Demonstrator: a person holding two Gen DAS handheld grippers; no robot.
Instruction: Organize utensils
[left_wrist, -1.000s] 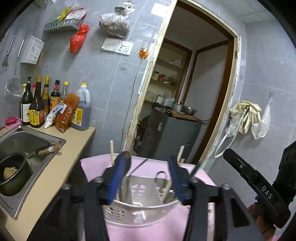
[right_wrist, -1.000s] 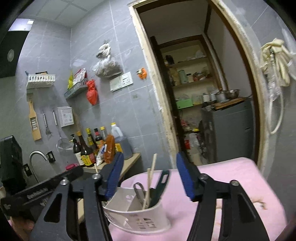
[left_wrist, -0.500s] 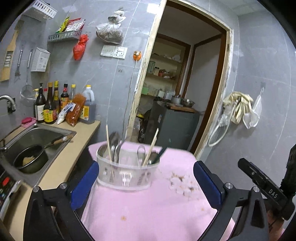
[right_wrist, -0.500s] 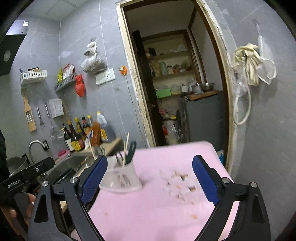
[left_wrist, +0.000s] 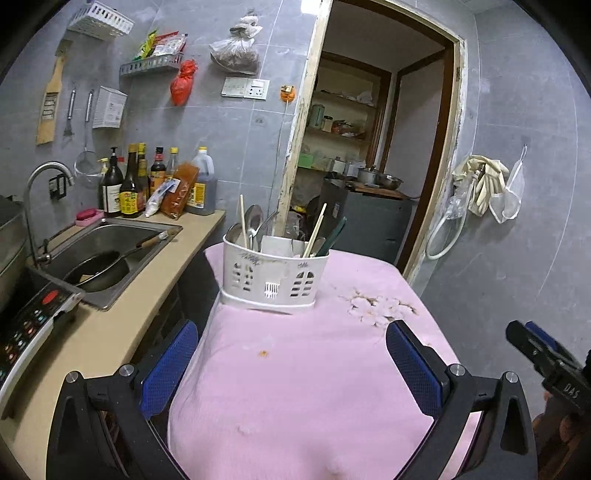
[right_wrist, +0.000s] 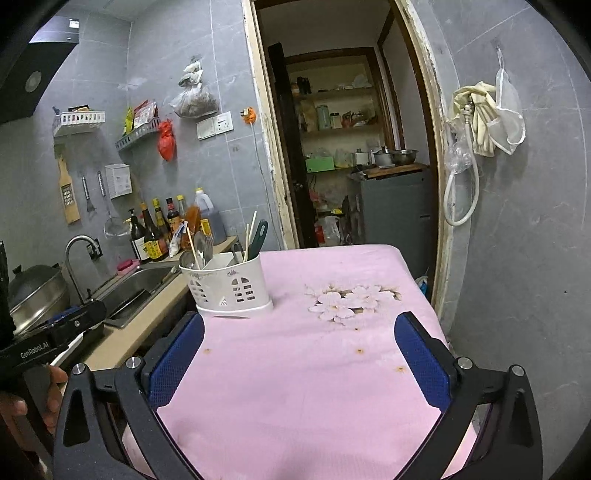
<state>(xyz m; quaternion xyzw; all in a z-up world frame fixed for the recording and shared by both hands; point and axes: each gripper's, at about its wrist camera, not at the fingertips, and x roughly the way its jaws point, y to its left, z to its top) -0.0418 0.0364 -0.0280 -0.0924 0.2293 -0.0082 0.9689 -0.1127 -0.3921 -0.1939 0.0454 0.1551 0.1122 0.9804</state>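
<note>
We hold our left gripper (left_wrist: 293, 363) wide open and empty above the pink desk (left_wrist: 314, 387); the white caddy (left_wrist: 273, 277) stands upright ahead, holding chopsticks (left_wrist: 317, 230) and spoons (left_wrist: 253, 221).

you're getting dim, cool, even light from overhead, with a ceiling lamp (right_wrist: 74, 24) glowing top left in the right view. shadows stay soft. both views are sharp in the middle; the fisheye bends the door frame (left_wrist: 456, 147) and blackens the corners. no glare.
</note>
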